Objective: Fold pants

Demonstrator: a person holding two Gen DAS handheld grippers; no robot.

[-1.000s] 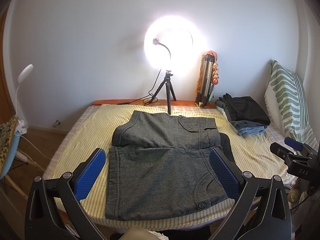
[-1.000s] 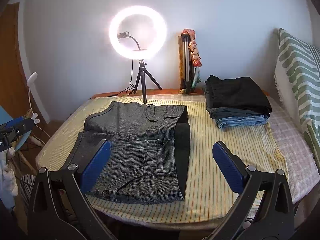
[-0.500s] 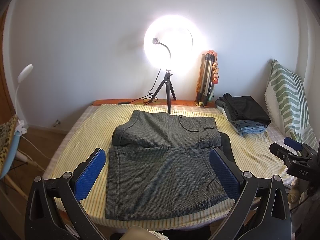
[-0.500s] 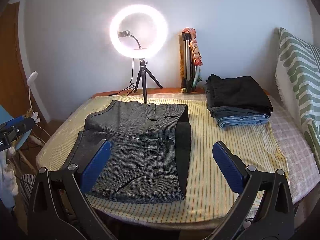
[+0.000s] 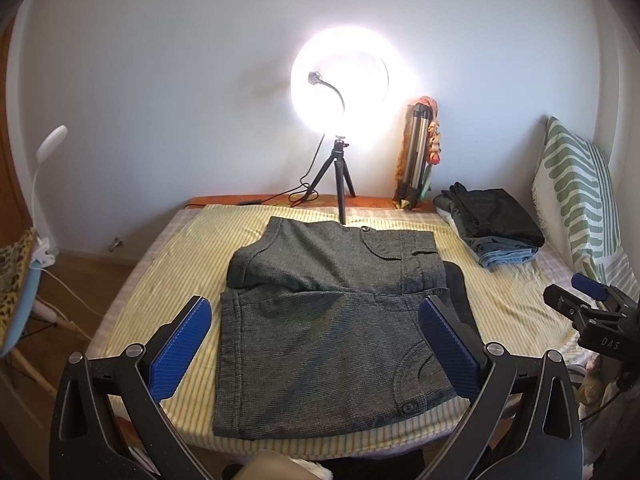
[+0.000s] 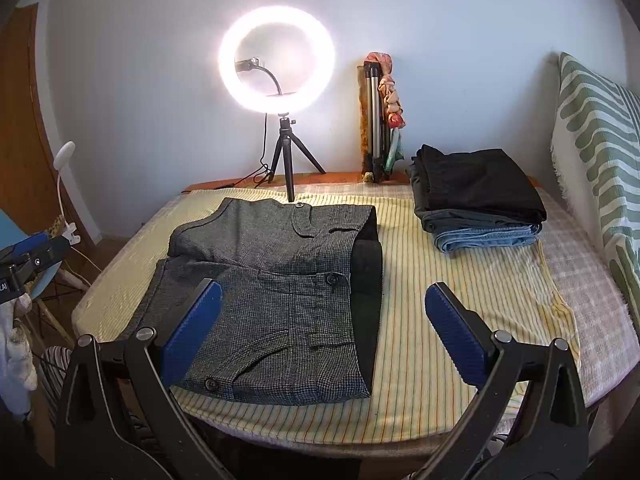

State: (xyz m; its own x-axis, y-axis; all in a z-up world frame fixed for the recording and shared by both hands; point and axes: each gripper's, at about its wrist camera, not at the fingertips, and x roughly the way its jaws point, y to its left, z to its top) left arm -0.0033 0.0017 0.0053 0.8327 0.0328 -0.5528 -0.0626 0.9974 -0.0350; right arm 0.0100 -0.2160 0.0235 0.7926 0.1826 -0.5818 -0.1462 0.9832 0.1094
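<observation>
- the grey pants [image 5: 336, 328] lie folded flat on the yellow striped cloth [image 5: 160, 276] that covers the table, near its front edge; the waistband side with its dark lining points right, and the upper layer is folded over so a diagonal edge runs across the middle.
- seen from the right wrist, the same pants [image 6: 272, 300] sit left of centre, with buttons and pocket flaps showing on top.
- the left gripper [image 5: 316, 344] hovers in front of and above the pants, its blue pads spread wide, with nothing between them and no contact with the fabric.
- the right gripper [image 6: 324, 332] is likewise spread wide and holds nothing; its left pad shows over the pants and its right pad over bare cloth.
- a stack of folded clothes [image 6: 480, 200], black on top and blue denim beneath, rests at the back right, well apart from the pants.
- a lit ring light [image 6: 277, 58] on a small tripod stands behind the pants by the wall.
- a green-striped pillow [image 6: 600, 152] leans at the right edge.
</observation>
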